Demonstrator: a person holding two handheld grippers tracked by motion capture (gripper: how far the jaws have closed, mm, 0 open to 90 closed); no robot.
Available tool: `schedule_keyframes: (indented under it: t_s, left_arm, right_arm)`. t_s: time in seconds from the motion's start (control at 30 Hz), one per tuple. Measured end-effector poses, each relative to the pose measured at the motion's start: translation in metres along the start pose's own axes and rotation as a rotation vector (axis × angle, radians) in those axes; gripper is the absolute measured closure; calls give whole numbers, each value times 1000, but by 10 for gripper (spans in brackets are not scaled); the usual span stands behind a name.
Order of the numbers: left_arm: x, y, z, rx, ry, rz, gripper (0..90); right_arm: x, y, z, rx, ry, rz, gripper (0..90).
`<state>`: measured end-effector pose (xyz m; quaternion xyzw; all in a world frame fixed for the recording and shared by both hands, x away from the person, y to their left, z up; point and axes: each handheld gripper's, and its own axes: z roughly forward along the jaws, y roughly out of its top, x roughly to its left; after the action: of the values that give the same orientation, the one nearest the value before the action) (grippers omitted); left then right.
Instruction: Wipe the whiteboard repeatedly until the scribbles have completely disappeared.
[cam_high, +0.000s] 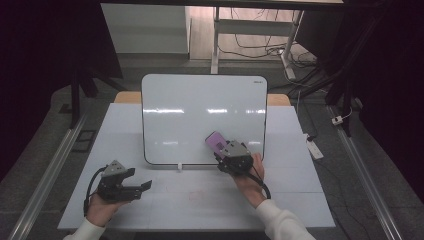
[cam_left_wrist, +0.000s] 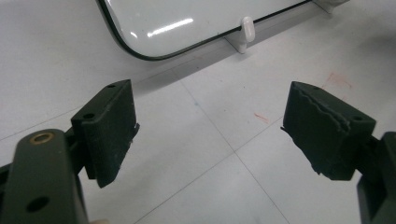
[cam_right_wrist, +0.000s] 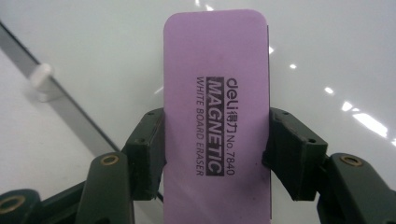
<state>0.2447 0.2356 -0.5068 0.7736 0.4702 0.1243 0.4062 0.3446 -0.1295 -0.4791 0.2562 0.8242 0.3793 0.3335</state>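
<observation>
Holding the purple eraser (cam_right_wrist: 217, 116) in my right gripper (cam_high: 226, 150), I note both jaws press its long sides; the printed face reads "MAGNETIC WHITE BOARD ERASER". In the high view the eraser (cam_high: 216, 141) sticks out of the gripper toward 11 o'clock and lies over the lower right part of the whiteboard (cam_high: 200, 110), near its bottom edge. Whether its underside touches the board surface I cannot tell from these angles. In the right gripper view the glossy board (cam_right_wrist: 327, 56) sits behind the eraser, with ceiling lights mirrored in it, and the board's dark edge with one small white foot (cam_right_wrist: 41, 77) runs off at 9 o'clock.

My left gripper (cam_high: 131, 186) rests low at 7 o'clock of the table (cam_high: 300, 200), well apart from the board, pointing toward 3 o'clock. Its jaws stand wide with nothing between them; the left gripper view shows bare table (cam_left_wrist: 210, 154) through the gap, faint red marks (cam_left_wrist: 261, 117) on the surface, and the board's rounded corner (cam_left_wrist: 140, 51) at 12 o'clock with a white foot (cam_left_wrist: 246, 32) beside it.

The whiteboard leans back on its feet at table centre, its face blank. My right hand (cam_high: 250, 182) comes in from 5 o'clock, white sleeve (cam_high: 285, 222) visible.
</observation>
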Motion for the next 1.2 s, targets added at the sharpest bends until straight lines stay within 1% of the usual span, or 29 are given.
schedule_keyframes:
  t_s: [0.2,0.27,0.37,0.5,0.6,0.73,0.9,1.0,1.2]
  left_arm:
    - [0,0,0,1,0,0,182]
    - [-1,0,1,1,-2,-1,182]
    - [-1,1,1,2,-1,-1,182]
    - [-1,1,2,-1,0,-2,181]
    - [-1,2,3,3,-3,-5,181]
    - [-3,3,3,-1,-4,0,181]
    - [-4,4,4,-3,-8,-3,180]
    - [-5,5,5,-6,-13,-5,180]
    - [-10,9,4,-37,-22,-7,182]
  right_arm:
    - [-26,-7,-11,-5,-60,53,410]
    - [-31,-9,-13,-7,-69,68,410]
    - [-34,-11,-15,-13,-60,88,410]
    - [-32,-10,-23,-49,-27,89,410]
    - [-27,-7,-28,-67,19,93,410]
    - [-20,-7,-31,-84,90,126,410]
    - [-17,-9,-36,-100,151,173,409]
    - [-15,-11,-38,-112,178,198,410]
    - [-8,-13,-36,-134,210,203,409]
